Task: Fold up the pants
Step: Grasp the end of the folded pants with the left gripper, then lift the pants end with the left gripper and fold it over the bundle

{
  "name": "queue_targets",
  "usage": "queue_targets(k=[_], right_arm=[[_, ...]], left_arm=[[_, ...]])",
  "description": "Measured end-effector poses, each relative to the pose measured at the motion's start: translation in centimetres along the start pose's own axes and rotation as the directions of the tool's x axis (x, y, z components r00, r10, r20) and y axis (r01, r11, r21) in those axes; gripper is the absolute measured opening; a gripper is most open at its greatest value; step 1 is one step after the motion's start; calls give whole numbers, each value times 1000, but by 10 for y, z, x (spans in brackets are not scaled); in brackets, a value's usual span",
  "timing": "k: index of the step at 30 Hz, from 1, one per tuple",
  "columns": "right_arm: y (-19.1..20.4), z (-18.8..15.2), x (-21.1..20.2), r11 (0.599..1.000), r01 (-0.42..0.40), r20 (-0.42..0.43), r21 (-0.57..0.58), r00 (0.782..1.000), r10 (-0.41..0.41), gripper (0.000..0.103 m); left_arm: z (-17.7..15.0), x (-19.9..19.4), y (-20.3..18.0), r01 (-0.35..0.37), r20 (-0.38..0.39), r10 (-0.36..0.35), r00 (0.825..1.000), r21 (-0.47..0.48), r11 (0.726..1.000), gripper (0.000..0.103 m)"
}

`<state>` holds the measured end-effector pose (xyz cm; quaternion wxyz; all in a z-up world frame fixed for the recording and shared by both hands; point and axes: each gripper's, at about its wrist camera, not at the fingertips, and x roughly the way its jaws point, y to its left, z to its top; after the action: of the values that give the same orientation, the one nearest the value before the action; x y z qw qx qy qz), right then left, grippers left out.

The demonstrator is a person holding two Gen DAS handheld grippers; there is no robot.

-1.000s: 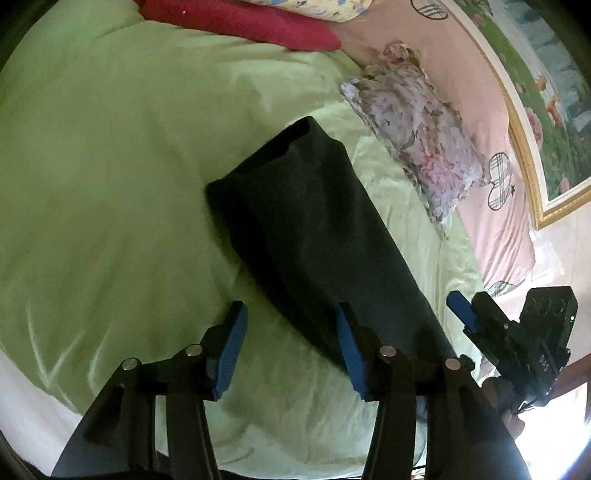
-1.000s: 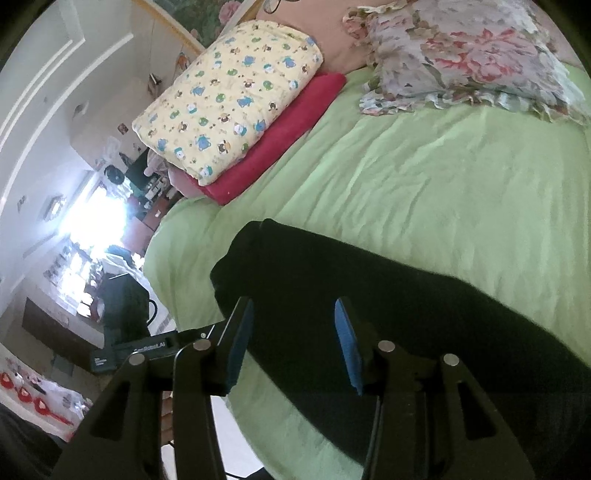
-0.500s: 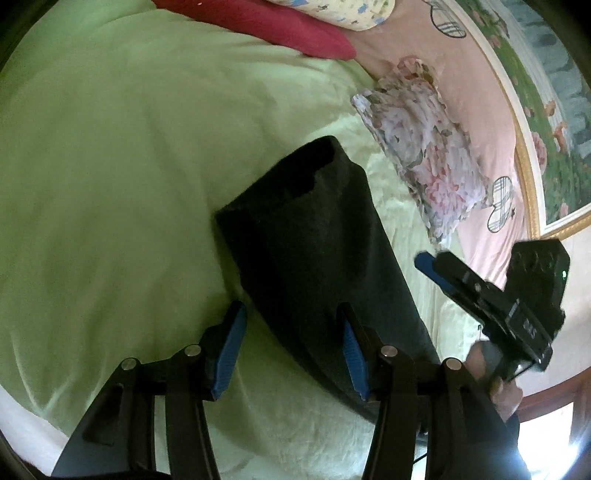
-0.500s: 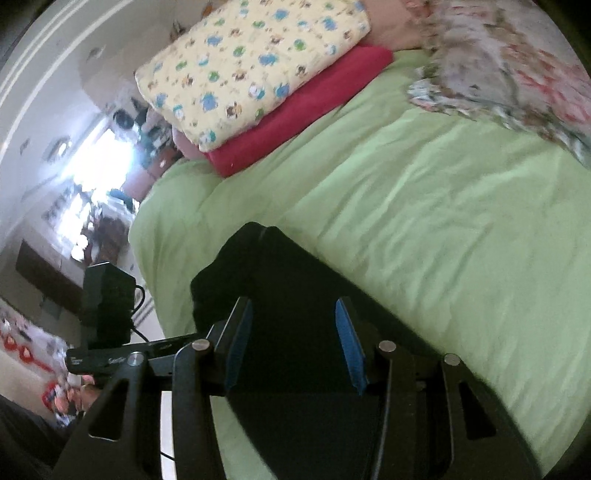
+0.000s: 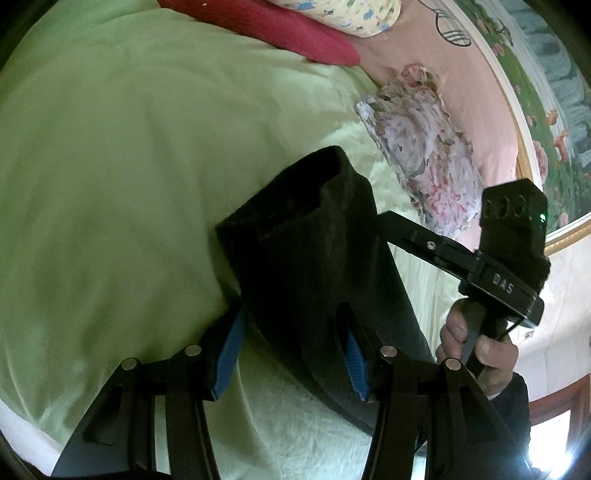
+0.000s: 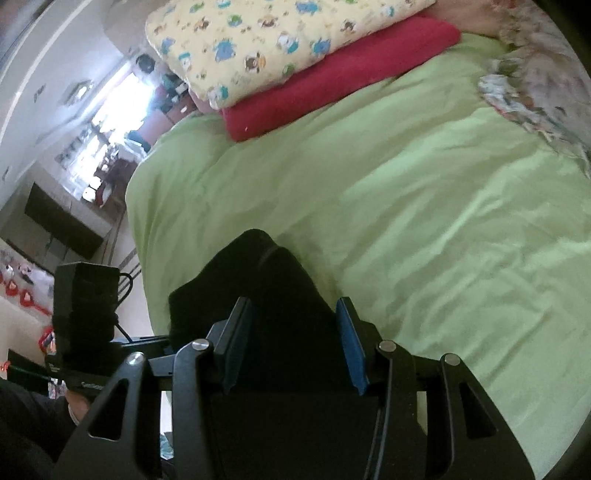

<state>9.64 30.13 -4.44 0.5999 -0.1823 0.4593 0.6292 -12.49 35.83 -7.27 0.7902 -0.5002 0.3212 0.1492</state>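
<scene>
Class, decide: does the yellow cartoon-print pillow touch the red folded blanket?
Touching. The right wrist view shows the yellow pillow lying directly on the red blanket.

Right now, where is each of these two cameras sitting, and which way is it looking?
Left wrist view: sits on the left tool, looking down at the black pants on the green bedcover; the right hand shows, holding the right tool.
Right wrist view: sits on the right tool, looking over the pants toward the stacked pillows; the left tool's body shows at left.
Shared: pants, bedcover, red pillow, floral pillow.
</scene>
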Motion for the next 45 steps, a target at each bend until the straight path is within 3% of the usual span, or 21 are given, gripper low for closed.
queue_targets(k=[6, 8, 14, 17, 30, 45], right_arm=[[-7, 7, 18, 1000, -30, -51, 4, 998, 30, 49], [-8, 7, 21, 999, -41, -58, 10, 997, 41, 48], [-9, 1, 15, 998, -58, -29, 24, 998, 59, 26], [-6, -3, 7, 998, -56, -7, 26, 998, 56, 23], [3, -30, -74, 992, -97, 176, 85, 981, 81, 20], [-4, -93, -172, 977, -123, 377, 177, 925, 48, 19]], left_arm=[[3, 3, -2, -30, 20, 30, 999, 4, 1000, 42], [4, 5, -4, -53, 27, 53, 998, 15, 998, 34], [7, 5, -12, -46, 22, 46, 999, 31, 998, 18], [7, 0, -20, -21, 30, 20, 999, 44, 999, 16], [-9, -34, -92, 59, 75, -74, 994, 185, 981, 16], [-65, -50, -193, 150, 25, -175, 984, 408, 901, 16]])
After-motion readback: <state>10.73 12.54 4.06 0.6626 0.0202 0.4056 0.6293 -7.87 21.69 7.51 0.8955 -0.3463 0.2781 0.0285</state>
